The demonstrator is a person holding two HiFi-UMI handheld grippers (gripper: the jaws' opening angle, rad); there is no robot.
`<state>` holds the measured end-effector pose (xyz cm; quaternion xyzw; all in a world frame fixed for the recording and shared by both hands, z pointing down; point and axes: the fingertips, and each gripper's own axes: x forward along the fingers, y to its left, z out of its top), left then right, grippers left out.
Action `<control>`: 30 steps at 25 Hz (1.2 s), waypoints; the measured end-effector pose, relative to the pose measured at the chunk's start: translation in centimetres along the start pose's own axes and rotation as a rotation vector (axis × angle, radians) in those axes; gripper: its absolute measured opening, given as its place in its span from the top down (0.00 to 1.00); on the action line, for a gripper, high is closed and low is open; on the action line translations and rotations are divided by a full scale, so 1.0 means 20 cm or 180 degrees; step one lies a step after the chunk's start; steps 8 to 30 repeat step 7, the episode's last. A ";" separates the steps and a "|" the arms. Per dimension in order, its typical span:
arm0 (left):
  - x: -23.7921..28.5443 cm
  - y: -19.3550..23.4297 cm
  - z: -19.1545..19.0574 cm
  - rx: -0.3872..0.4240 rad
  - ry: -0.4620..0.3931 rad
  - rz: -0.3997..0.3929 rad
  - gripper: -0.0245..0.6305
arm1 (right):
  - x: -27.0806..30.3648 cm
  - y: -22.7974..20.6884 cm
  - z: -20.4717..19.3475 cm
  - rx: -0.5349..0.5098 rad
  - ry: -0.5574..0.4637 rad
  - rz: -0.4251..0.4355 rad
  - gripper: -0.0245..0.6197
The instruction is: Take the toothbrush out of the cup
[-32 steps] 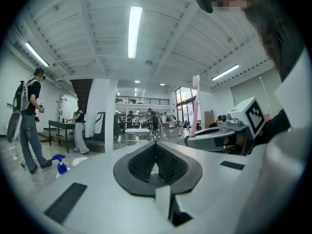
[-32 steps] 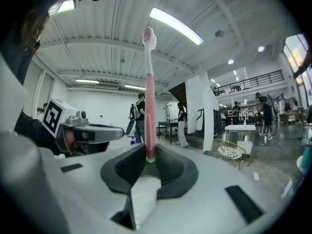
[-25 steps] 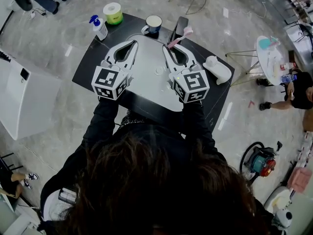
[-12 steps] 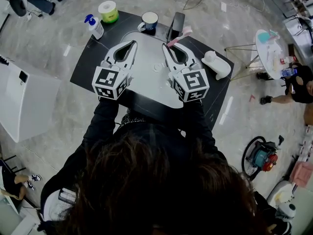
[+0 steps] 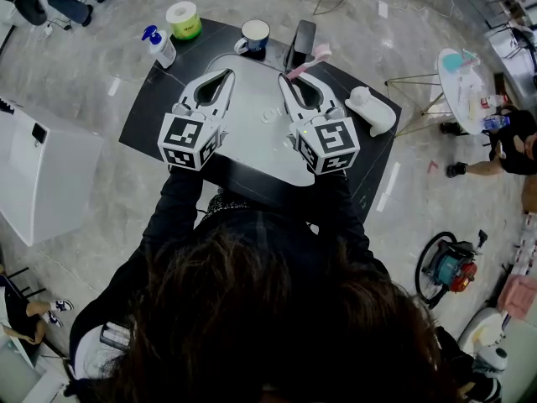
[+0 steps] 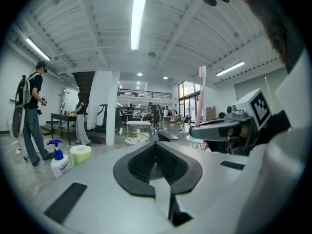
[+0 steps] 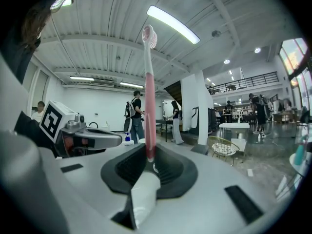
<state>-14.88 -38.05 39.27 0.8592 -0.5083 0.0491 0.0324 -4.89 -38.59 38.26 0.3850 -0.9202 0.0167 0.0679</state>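
Observation:
A pink toothbrush (image 5: pixel 307 60) (image 7: pixel 148 91) stands upright above the table, bristles up, with my right gripper (image 5: pixel 284 78) (image 7: pixel 148 156) shut on its lower handle. The blue cup (image 5: pixel 254 34) with a white inside sits at the table's far edge, left of the toothbrush and apart from it; nothing stands in it. My left gripper (image 5: pixel 230 73) (image 6: pixel 156 143) hovers to the left of the right one, jaws shut with nothing between them. In the left gripper view the toothbrush (image 6: pixel 201 96) rises from the right gripper (image 6: pixel 214 129).
On the black table (image 5: pixel 151 99) a spray bottle (image 5: pixel 159 45) (image 6: pixel 58 161) and a green roll (image 5: pixel 185 19) (image 6: pixel 80 154) stand at the far left. A black upright slab (image 5: pixel 302 40) stands behind the toothbrush, a white object (image 5: pixel 373 112) at the right. People stand around the room.
The head view has shifted slightly. Both grippers and the toothbrush stay where they were.

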 end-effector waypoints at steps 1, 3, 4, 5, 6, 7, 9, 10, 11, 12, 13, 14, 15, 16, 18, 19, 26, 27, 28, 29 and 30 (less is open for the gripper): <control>0.00 0.00 0.00 0.0002 -0.0001 -0.0002 0.95 | 0.00 0.00 0.00 0.0001 0.0001 -0.0001 0.87; 0.01 0.00 -0.01 0.0002 0.0000 -0.0009 0.95 | 0.01 -0.01 -0.01 0.0003 0.0003 -0.0002 0.87; 0.02 0.01 -0.01 0.0001 0.0001 -0.0013 0.95 | 0.01 -0.01 -0.01 0.0004 0.0006 -0.0002 0.87; 0.02 0.01 -0.01 0.0001 0.0002 -0.0017 0.95 | 0.01 -0.01 -0.02 0.0006 0.0008 -0.0002 0.87; 0.02 0.01 -0.01 0.0001 0.0002 -0.0021 0.95 | 0.02 -0.02 -0.02 0.0007 0.0011 -0.0002 0.87; 0.03 0.01 -0.01 0.0001 0.0001 -0.0025 0.95 | 0.02 -0.02 -0.02 0.0008 0.0014 -0.0002 0.87; 0.03 0.01 -0.01 0.0001 0.0001 -0.0025 0.95 | 0.02 -0.02 -0.02 0.0008 0.0014 -0.0002 0.87; 0.03 0.01 -0.01 0.0001 0.0001 -0.0025 0.95 | 0.02 -0.02 -0.02 0.0008 0.0014 -0.0002 0.87; 0.03 0.01 -0.01 0.0001 0.0001 -0.0025 0.95 | 0.02 -0.02 -0.02 0.0008 0.0014 -0.0002 0.87; 0.03 0.01 -0.01 0.0001 0.0001 -0.0025 0.95 | 0.02 -0.02 -0.02 0.0008 0.0014 -0.0002 0.87; 0.03 0.01 -0.01 0.0001 0.0001 -0.0025 0.95 | 0.02 -0.02 -0.02 0.0008 0.0014 -0.0002 0.87; 0.03 0.01 -0.01 0.0001 0.0001 -0.0025 0.95 | 0.02 -0.02 -0.02 0.0008 0.0014 -0.0002 0.87; 0.03 0.01 -0.01 0.0001 0.0001 -0.0025 0.95 | 0.02 -0.02 -0.02 0.0008 0.0014 -0.0002 0.87; 0.03 0.01 -0.01 0.0001 0.0001 -0.0025 0.95 | 0.02 -0.02 -0.02 0.0008 0.0014 -0.0002 0.87; 0.03 0.01 -0.01 0.0001 0.0001 -0.0025 0.95 | 0.02 -0.02 -0.02 0.0008 0.0014 -0.0002 0.87; 0.03 0.01 -0.01 0.0001 0.0001 -0.0025 0.95 | 0.02 -0.02 -0.02 0.0008 0.0014 -0.0002 0.87; 0.03 0.01 -0.01 0.0001 0.0001 -0.0025 0.95 | 0.02 -0.02 -0.02 0.0008 0.0014 -0.0002 0.87; 0.03 0.01 -0.01 0.0001 0.0001 -0.0025 0.95 | 0.02 -0.02 -0.02 0.0008 0.0014 -0.0002 0.87; 0.03 0.01 -0.01 0.0001 0.0001 -0.0025 0.95 | 0.02 -0.02 -0.02 0.0008 0.0014 -0.0002 0.87; 0.03 0.01 -0.01 0.0001 0.0001 -0.0025 0.95 | 0.02 -0.02 -0.02 0.0008 0.0014 -0.0002 0.87; 0.03 0.01 -0.01 0.0001 0.0001 -0.0025 0.95 | 0.02 -0.02 -0.02 0.0008 0.0014 -0.0002 0.87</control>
